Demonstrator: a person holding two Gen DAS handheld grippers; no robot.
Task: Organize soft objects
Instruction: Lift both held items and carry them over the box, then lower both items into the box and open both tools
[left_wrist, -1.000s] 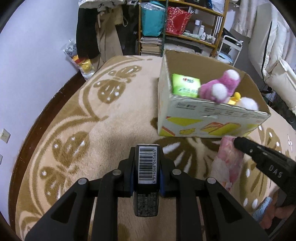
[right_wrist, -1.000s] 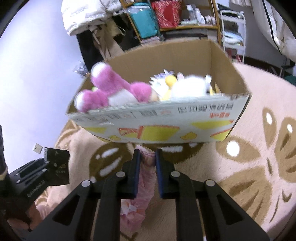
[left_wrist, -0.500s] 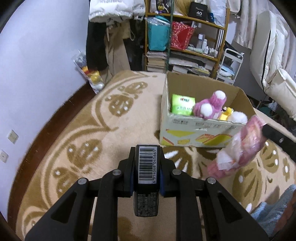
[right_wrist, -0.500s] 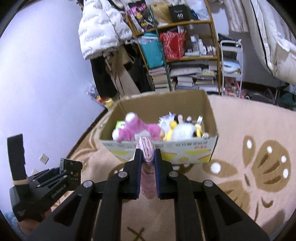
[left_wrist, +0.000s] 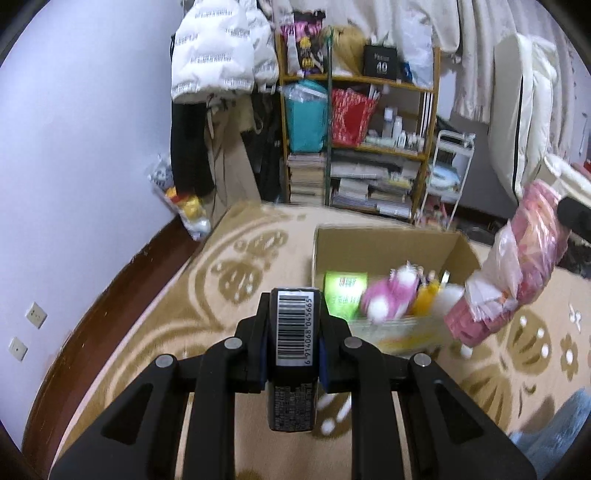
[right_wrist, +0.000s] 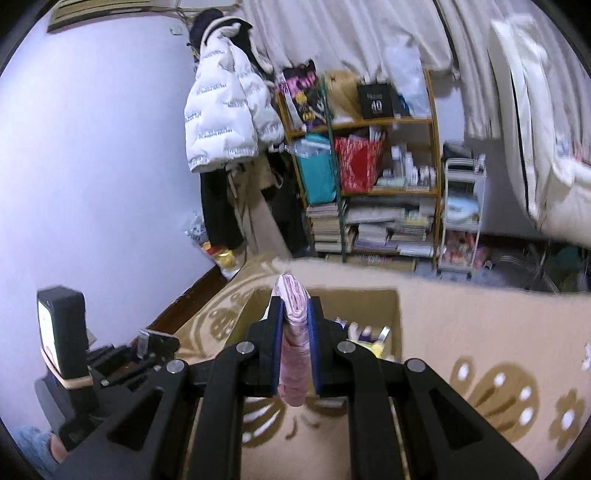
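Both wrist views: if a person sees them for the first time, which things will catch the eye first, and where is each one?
The pink plastic-wrapped pack stands out first, pinched in the right claw and raised above the open cardboard box on the patterned carpet. Next comes the black barcoded packet, clamped in the left claw. Inside the box lie a pink plush toy and a green pack.

Lilac wall (left_wrist: 85, 155), patterned tan carpet (left_wrist: 207, 295), cluttered wooden shelf (right_wrist: 369, 192), white jacket (right_wrist: 225, 122) hanging, pale curtains (right_wrist: 351, 33).

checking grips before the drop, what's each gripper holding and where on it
Right gripper pinches the pink bagged bundle near its top. Left gripper clamps the black barcoded pack by its sides.
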